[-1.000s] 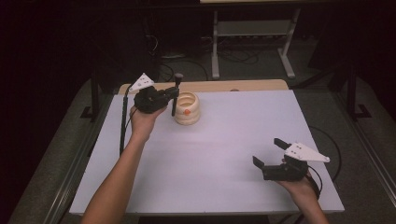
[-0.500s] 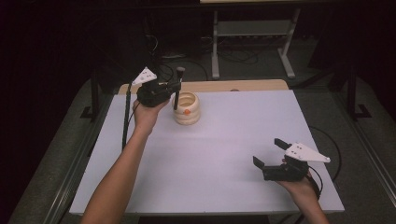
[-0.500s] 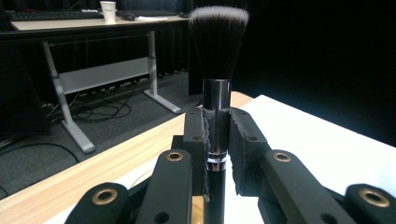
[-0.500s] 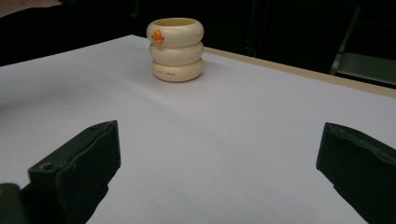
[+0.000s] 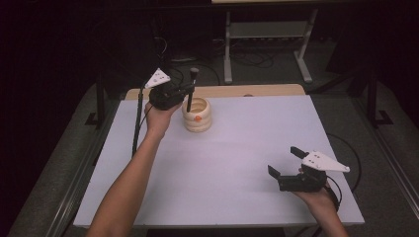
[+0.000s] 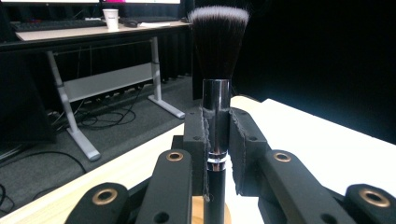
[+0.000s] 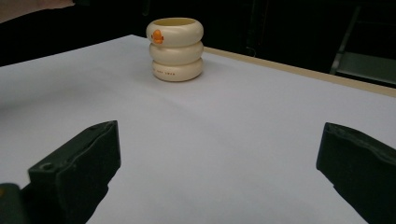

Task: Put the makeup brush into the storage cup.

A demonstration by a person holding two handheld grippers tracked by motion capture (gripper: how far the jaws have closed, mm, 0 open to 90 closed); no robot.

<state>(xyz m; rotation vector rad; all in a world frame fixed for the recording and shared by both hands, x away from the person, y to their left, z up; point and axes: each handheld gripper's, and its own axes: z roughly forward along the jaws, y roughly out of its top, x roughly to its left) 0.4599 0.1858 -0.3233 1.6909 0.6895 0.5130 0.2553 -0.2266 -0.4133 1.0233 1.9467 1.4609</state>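
In the high view, one makeup brush [image 5: 190, 91] is held upright by the left gripper [image 5: 184, 94] at the 10 o'clock edge of one cream ringed cup [image 5: 197, 114], which stands at 11 o'clock on the white desk [image 5: 237, 163]; the brush's lower end is hard to make out. In the left gripper view, the brush's silver ferrule [image 6: 216, 119] is pinched between the fingers [image 6: 243, 140], its handle being cut off below. In the right gripper view, the one cup [image 7: 176, 49] is seen at 12 o'clock, well apart from the right gripper [image 7: 219, 154], whose fingers [image 7: 79, 165] are spread with nothing between them.

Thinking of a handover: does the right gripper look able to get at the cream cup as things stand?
Probably yes: the right gripper is open, with bare table between it and the cup, though the brush hangs over the cup.
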